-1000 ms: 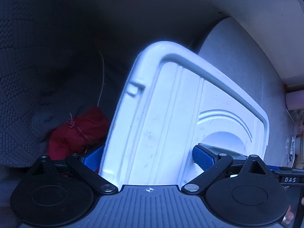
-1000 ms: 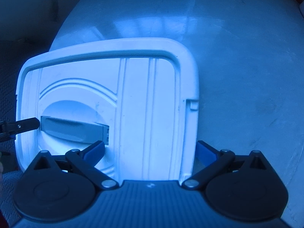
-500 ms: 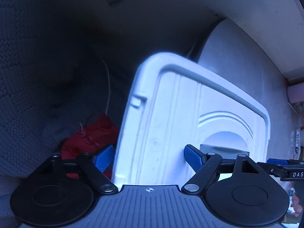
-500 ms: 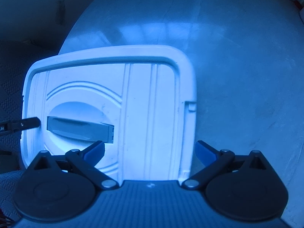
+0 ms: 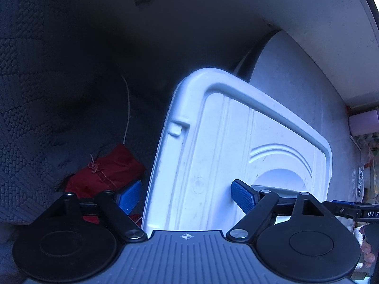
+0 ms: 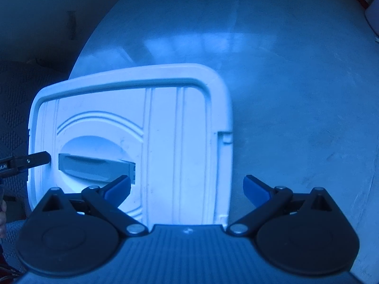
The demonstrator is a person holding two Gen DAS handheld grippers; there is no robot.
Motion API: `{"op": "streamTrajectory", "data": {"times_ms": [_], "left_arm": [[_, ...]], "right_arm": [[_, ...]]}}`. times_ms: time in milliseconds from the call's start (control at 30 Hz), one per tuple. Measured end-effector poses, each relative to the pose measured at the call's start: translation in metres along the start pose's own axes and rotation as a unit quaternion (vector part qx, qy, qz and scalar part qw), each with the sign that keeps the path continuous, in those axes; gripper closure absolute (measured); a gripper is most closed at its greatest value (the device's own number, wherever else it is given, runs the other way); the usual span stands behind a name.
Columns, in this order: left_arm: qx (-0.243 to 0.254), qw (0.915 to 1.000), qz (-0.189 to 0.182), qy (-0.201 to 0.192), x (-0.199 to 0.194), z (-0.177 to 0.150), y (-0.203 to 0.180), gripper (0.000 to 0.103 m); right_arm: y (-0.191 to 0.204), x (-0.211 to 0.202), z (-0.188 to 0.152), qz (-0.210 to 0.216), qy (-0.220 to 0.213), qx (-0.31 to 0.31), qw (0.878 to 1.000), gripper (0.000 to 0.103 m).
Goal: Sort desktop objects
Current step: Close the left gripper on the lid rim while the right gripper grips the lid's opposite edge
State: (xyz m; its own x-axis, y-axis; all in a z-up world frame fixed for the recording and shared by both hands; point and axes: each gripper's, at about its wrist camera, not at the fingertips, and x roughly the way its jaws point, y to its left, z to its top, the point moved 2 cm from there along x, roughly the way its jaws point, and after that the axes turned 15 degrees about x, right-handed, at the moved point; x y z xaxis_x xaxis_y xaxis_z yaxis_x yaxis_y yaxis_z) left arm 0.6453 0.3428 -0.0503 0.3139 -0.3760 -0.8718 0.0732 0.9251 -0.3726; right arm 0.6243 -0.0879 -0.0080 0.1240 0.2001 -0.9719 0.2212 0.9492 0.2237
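Note:
A white plastic box lid with a grey handle lies at the rim of a round grey table. It also shows in the right wrist view, handle at its left. My left gripper is open, its blue pads on either side of the lid's near edge. My right gripper is open, straddling the lid's near right corner. The left gripper's fingertip shows at the lid's left edge in the right wrist view.
A red cloth pouch with a string lies on dark textured fabric below the table's rim at left. A white cord hangs above it. Pinkish containers and clutter sit at the table's far right.
Both grippers have drawn back from the lid, which now looks smaller and farther. The lid itself has stayed put. Both sets of jaws remain open.

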Motion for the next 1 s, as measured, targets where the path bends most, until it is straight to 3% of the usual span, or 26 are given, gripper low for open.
{"op": "streamTrajectory", "data": {"times_ms": [133,233,500,1000], "left_arm": [[0.002,0.9999,0.016,-0.003,-0.014,-0.001,0.008,0.023],[0.01,0.9997,0.022,-0.001,-0.023,0.002,0.003,0.043],[0.038,0.998,0.05,0.008,-0.019,0.004,-0.003,0.034],[0.017,0.9992,0.035,-0.002,-0.019,0.002,0.004,0.033]], "right_arm": [[-0.007,-0.002,0.004,0.004,0.0,0.015,1.0,0.001],[-0.005,-0.001,0.004,0.004,0.0,0.01,1.0,0.001],[-0.009,-0.011,-0.005,0.007,0.007,0.004,1.0,0.001],[-0.011,-0.017,0.001,0.037,0.014,0.025,0.999,0.001]]}}
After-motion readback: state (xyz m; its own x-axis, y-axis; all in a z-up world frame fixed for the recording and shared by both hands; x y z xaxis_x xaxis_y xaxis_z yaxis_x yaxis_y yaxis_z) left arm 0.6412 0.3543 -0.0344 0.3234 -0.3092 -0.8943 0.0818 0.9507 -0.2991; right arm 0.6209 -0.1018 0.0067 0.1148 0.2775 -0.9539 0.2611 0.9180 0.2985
